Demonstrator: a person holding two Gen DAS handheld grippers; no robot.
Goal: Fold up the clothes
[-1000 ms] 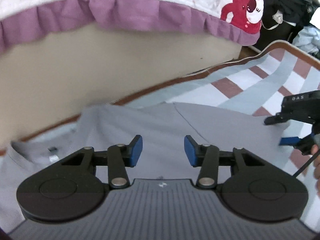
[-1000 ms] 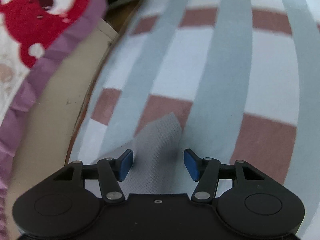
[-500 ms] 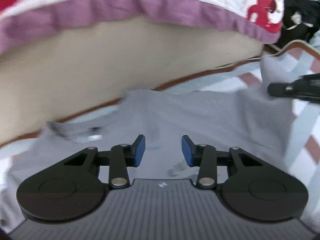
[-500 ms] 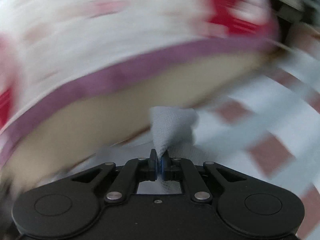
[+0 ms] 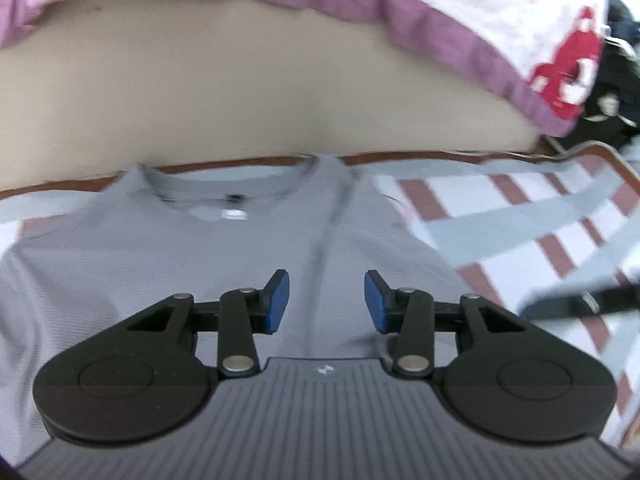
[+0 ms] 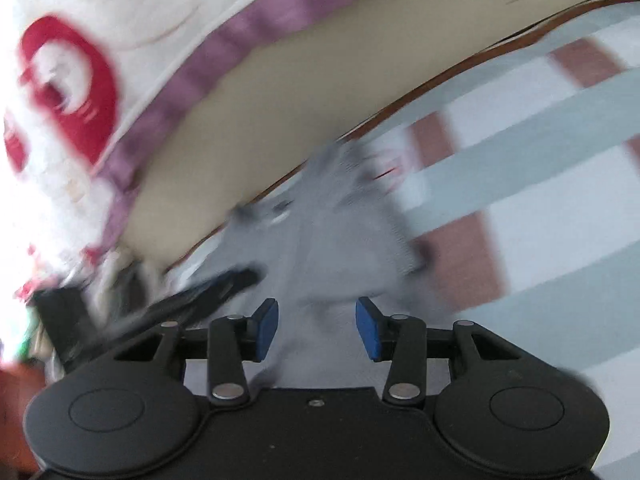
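**A:** Where is the shirt?

**B:** A grey T-shirt [image 5: 224, 256] lies spread on the striped cloth, straight ahead of my left gripper [image 5: 325, 300]. Its round neckline points away from my fingers, toward the far edge, with a small label just inside the collar. A seam or crease runs from near the collar down to the gap between my left fingers. The right side of the shirt looks folded in over the body, though blur makes the edge hard to read.

**A:** Are your fingers on it?

**B:** No. My left fingers stand well apart, blue pads [image 5: 276, 300] facing each other, with only grey fabric showing between them. They grip nothing. My right gripper [image 6: 316, 328] has its fingers apart too, with nothing clamped. A rumpled mound of the same grey shirt [image 6: 340, 216] sits just beyond and between its fingertips. That view is heavily smeared.

**A:** What surrounds the shirt?

**B:** Under it is a cloth [image 5: 520, 216] with pale blue-grey bands, white squares and reddish-brown blocks, edged with brown trim. Beyond the far edge rises a plain beige surface [image 5: 260, 92]. Above that hangs a white fabric [image 5: 500, 4] with a purple ruffled border and a red cartoon print. To the right of my left fingers, the other gripper appears as a dark blurred shape [image 5: 580, 298]. At the far upper right is a pile of dark items [image 5: 612, 92], too blurred to identify.
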